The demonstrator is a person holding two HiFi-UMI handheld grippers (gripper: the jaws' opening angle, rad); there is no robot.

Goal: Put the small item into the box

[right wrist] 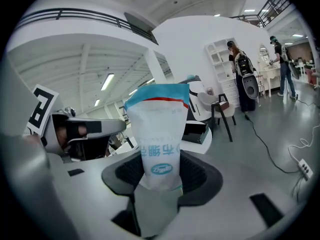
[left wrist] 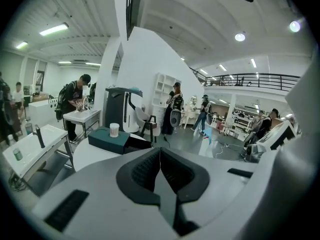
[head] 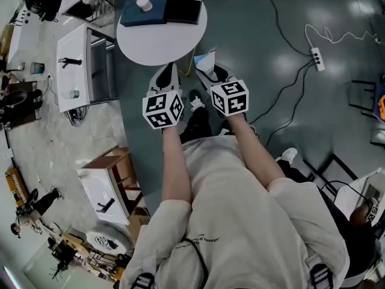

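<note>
Both forearms are extended forward, roughly parallel and close together, wrists straight, each hand behind its marker cube. The person stands just short of the round white table [head: 161, 41], which lies at 12 o'clock from the grippers.

Left gripper [head: 166, 74]: held at the near edge of the table, pointed forward. In the left gripper view its jaws [left wrist: 160, 151] are pressed together with nothing between them.

Right gripper [head: 210, 71]: held just beside the left one, at its 3 o'clock, angled slightly inward. In the right gripper view the jaws [right wrist: 160, 171] are clamped on the lower end of a white packet [right wrist: 159, 129] with a blue top band and a thin red line. The packet stands upright out of the jaws. In the head view the packet [head: 203, 59] is off the table, at its near right edge.

Dark teal box [head: 144, 14]: on the far part of the table, at 11 o'clock from the grippers and well apart from the packet. A small white jar [head: 144, 3] stands on top of it. A flat black piece [head: 183, 11] lies touching the box's right side; whether it is the lid cannot be told. The left gripper view shows the same box [left wrist: 109, 140] and jar [left wrist: 114, 129] ahead at 10 o'clock.

Floor: a white power strip [head: 316, 59] with its cable lies at 2 o'clock.
</note>
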